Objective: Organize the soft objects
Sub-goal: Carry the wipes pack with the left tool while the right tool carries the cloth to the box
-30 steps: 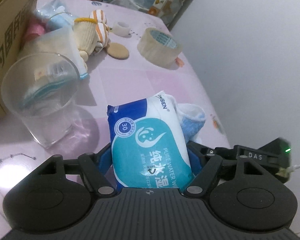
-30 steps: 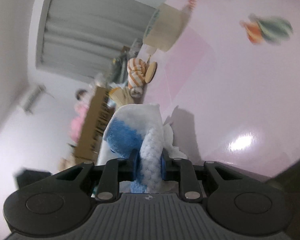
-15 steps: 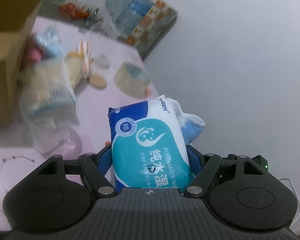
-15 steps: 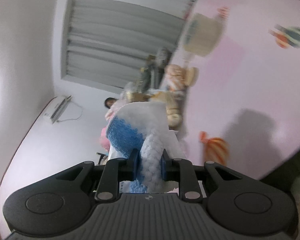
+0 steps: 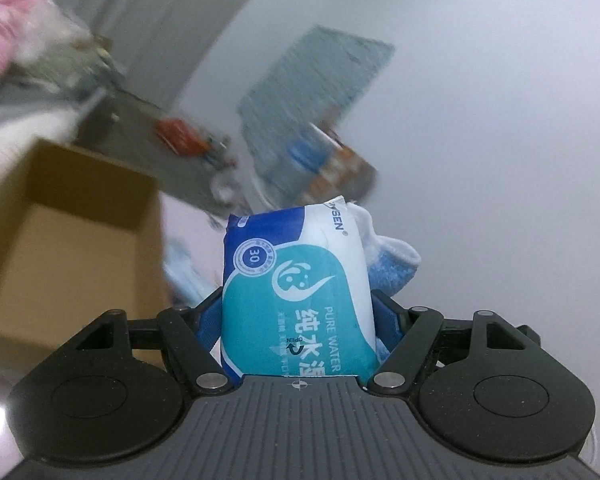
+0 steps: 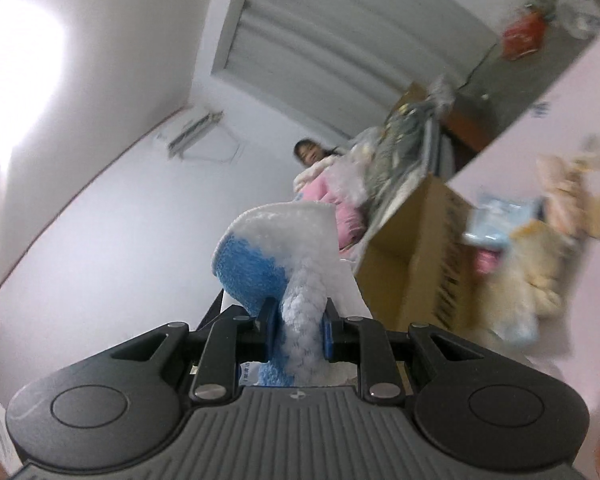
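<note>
My left gripper (image 5: 298, 320) is shut on a blue and teal pack of wet wipes (image 5: 296, 292), held up in the air. Just right of the pack shows the blue and white sock (image 5: 392, 272). My right gripper (image 6: 298, 332) is shut on that blue and white fuzzy sock (image 6: 276, 256), also raised and tilted. An open cardboard box (image 5: 60, 224) is to the left of the left gripper; it also shows in the right wrist view (image 6: 416, 260).
A pink table (image 6: 572, 120) carries a plush toy (image 6: 556, 196), a blue packet (image 6: 500, 216) and cream soft items (image 6: 520, 280) beside the box. A person in pink (image 6: 324, 184) stands behind the box. White walls surround.
Both grippers have lifted and tilted upward with their loads. The table, glass and tape roll have dropped out of the left view; the open box now shows at its left.
</note>
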{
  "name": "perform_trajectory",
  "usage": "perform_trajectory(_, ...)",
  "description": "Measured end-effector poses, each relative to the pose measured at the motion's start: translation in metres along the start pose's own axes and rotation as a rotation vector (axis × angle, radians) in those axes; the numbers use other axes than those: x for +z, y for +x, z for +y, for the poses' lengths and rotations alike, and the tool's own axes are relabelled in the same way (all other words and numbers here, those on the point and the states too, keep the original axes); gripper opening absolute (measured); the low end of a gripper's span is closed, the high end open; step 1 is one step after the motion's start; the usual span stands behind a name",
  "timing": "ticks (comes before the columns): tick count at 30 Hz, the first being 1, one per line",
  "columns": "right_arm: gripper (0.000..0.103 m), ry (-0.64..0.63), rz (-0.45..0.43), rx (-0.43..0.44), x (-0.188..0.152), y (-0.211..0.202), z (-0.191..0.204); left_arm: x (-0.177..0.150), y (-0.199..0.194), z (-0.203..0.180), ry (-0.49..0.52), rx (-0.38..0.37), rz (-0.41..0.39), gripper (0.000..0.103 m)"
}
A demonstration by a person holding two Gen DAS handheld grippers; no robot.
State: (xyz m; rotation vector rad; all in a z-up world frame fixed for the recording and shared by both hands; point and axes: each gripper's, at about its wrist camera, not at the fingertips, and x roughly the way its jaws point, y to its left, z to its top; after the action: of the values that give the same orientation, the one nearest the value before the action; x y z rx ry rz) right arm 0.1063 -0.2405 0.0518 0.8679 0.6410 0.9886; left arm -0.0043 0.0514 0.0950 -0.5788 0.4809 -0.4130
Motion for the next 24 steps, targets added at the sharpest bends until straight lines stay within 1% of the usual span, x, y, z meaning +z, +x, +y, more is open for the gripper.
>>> perform_trajectory(3,0.051,0.014,0.054,0.008,0.026,0.045,0.002,0.027,0.003,0.018,-0.023,0.052,-0.036,0.073)
perform_trajectory(6,0.051,0.032,0.100,-0.021,0.052,0.089,-0.005,0.053,0.018,0.045,-0.076,0.099,-0.041,0.073)
perform_trajectory(7,0.051,0.038,0.111,-0.035,0.057,0.097,-0.005,0.060,0.025,0.055,-0.095,0.110,-0.036,0.073)
perform_trajectory(8,0.051,0.043,0.126,-0.054,0.065,0.112,-0.010,0.068,0.034,0.068,-0.135,0.124,-0.026,0.073)
perform_trajectory(11,0.051,0.060,0.149,-0.120,0.081,0.140,-0.027,0.080,0.063,0.100,-0.197,0.148,0.000,0.073)
perform_trajectory(13,0.051,0.081,0.160,-0.160,0.089,0.157,-0.044,0.086,0.084,0.122,-0.261,0.153,0.029,0.073)
perform_trajectory(17,0.051,0.107,0.157,-0.220,0.099,0.172,-0.074,0.092,0.113,0.159,-0.367,0.124,0.089,0.073)
perform_trajectory(20,0.051,0.102,0.150,-0.258,0.105,0.178,-0.088,0.091,0.137,0.180,-0.474,0.088,0.147,0.073)
perform_trajectory(21,0.051,0.098,0.147,-0.269,0.106,0.180,-0.092,0.090,0.143,0.186,-0.494,0.083,0.160,0.073)
perform_trajectory(22,0.051,0.093,0.145,-0.277,0.107,0.181,-0.096,0.090,0.151,0.192,-0.511,0.083,0.174,0.075)
perform_trajectory(24,0.051,0.086,0.148,-0.284,0.108,0.185,-0.103,0.088,0.163,0.202,-0.547,0.117,0.206,0.078)
